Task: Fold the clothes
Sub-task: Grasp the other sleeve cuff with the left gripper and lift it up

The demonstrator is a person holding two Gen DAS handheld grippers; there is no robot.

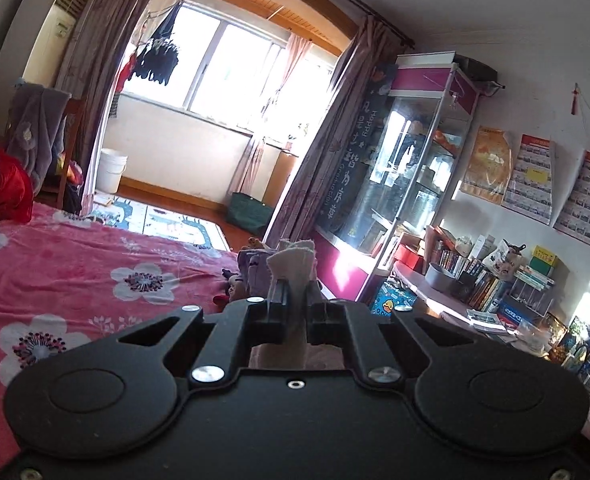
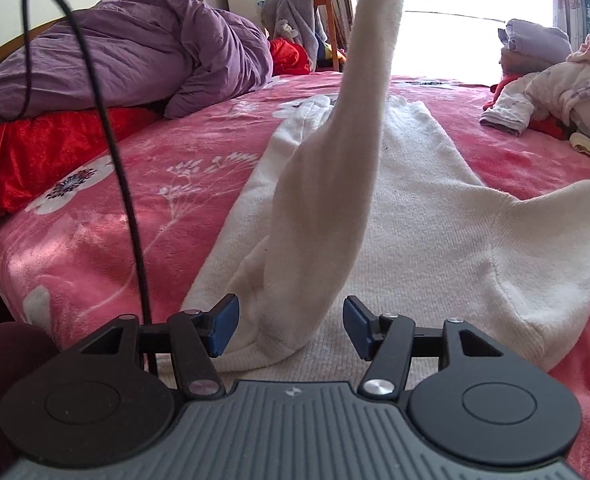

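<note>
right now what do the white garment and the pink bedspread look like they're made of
White garment: looks like a soft knit, maybe cotton or wool; fine ribbed rows show, matte finish. Pink bedspread: looks like plush fleece; fuzzy nap with a slight sheen, printed flowers.

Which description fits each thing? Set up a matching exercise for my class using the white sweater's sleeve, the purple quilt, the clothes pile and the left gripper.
Things:
1. sweater sleeve
2. purple quilt
3. clothes pile
4. left gripper

Descriptions:
A. heaped at the bed's far right
B. shut on pale cloth
C. lifted up off the bed
D. bunched above a red cover

Pairs: 1-C, 2-D, 3-A, 4-B
</note>
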